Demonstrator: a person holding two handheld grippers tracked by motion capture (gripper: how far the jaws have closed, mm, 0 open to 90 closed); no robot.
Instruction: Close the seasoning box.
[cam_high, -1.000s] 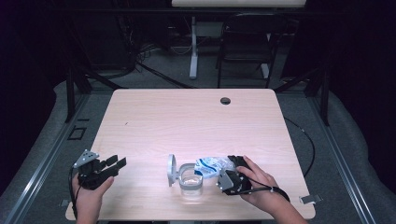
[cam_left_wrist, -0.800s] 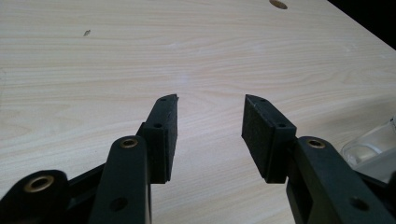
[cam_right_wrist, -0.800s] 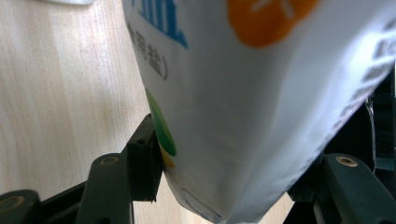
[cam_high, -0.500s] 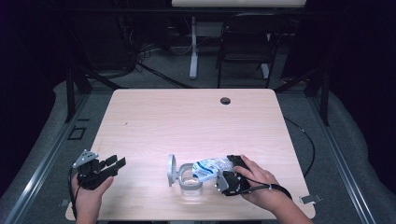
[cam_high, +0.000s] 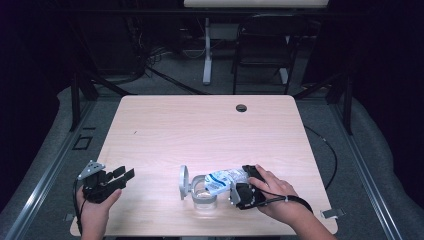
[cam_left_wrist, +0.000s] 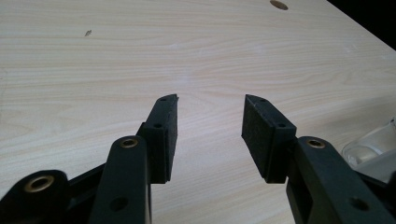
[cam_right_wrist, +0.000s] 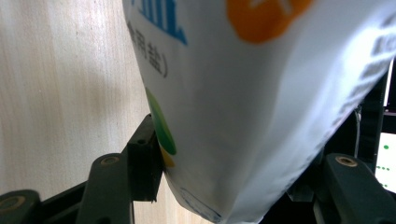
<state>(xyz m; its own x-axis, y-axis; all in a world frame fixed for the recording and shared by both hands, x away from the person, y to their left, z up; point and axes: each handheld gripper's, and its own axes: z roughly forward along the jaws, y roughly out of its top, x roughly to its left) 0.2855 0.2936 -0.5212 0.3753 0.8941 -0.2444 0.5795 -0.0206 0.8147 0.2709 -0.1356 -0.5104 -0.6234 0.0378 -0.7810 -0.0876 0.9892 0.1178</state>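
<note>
Nothing is shifting: right gripper (cam_high: 239, 186) is still clamping the white printed plastic bag (cam_high: 223, 181) over the clear glass jar (cam_high: 204, 196), hiding its mouth; left gripper (cam_high: 121, 175) is idling, jaws apart.

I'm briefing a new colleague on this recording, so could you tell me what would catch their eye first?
First, the white printed bag clamped in the right gripper and tipped over the clear glass jar at the table's near edge, its lid swung up. Next, the left gripper at the near left corner, jaws open.
</note>
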